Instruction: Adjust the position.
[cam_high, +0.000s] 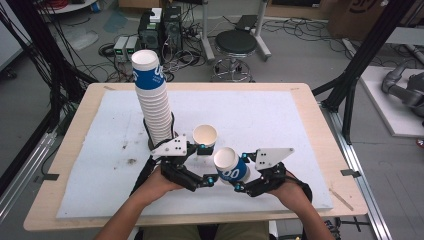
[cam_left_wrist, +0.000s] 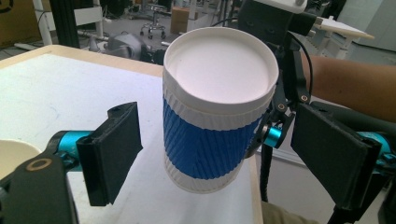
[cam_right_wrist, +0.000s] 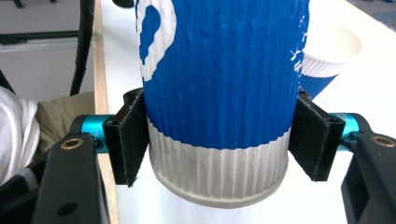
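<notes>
One cup (cam_high: 231, 165) tilted, mouth up-left; seemingly

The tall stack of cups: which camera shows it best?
The high view: the tall stack of cups stands whole on the white mat, behind the left gripper. The gripper views instead show the single blue cup clamped in the right gripper's jaws.

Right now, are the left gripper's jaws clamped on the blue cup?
No, the left gripper stands open, its jaws clear of the blue cup on both sides.
</notes>
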